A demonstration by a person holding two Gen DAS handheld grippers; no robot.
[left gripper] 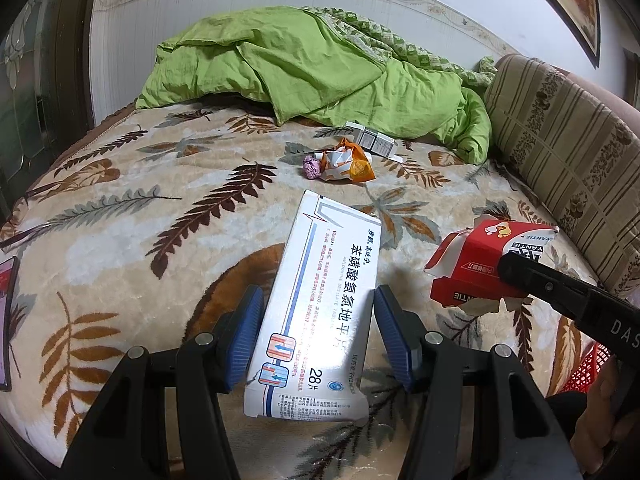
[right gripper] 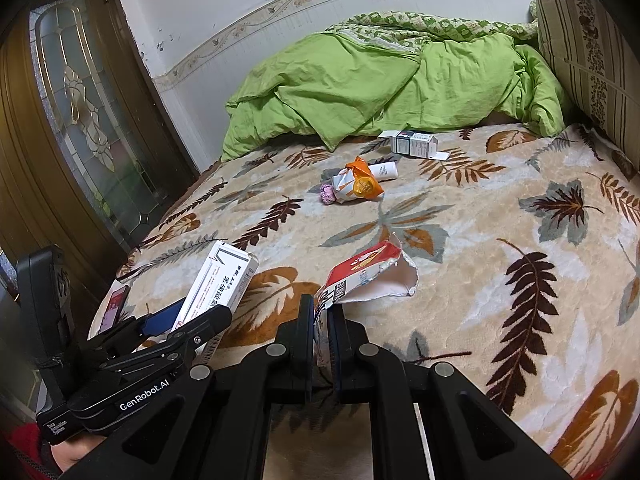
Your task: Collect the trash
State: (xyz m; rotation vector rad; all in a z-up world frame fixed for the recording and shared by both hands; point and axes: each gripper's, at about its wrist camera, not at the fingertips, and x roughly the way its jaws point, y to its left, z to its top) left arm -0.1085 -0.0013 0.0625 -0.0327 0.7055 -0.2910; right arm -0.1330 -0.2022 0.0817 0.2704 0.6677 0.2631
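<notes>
Both grippers are loaded and hang above the near edge of the bed (right gripper: 500,240). The left gripper (left gripper: 318,338) has its blue fingers (left gripper: 244,332) pinching a long white medicine box (left gripper: 320,304) across its width; the box points away toward the far side of the bed and is clear of the leaf-print blanket. The right gripper (right gripper: 320,332) has its fingers pressed almost together on the torn flap of a flattened red carton (right gripper: 360,276), whose ragged white edge sticks out beyond the tips. Step in hand, as I judge it: pickup of two pieces is done, and drop-off comes next. Still lying near the middle of the bed: a crumpled orange-and-white wrapper (right gripper: 358,184), a small purple wad (right gripper: 328,194) touching its left end, and a white tube (right gripper: 384,171) just behind it. Further back, close to the heaped green quilt (right gripper: 380,80), lies a small white-and-grey box (right gripper: 414,144). A red mesh basket (left gripper: 592,368) shows at the right edge of the left wrist view, below the bed's near edge; probably the bin, not certain. Next move calls for carrying both pieces there and spreading the fingers over it, then returning for the middle cluster. A phone (right gripper: 114,308) lies at the near left corner; not trash, leave it.
</notes>
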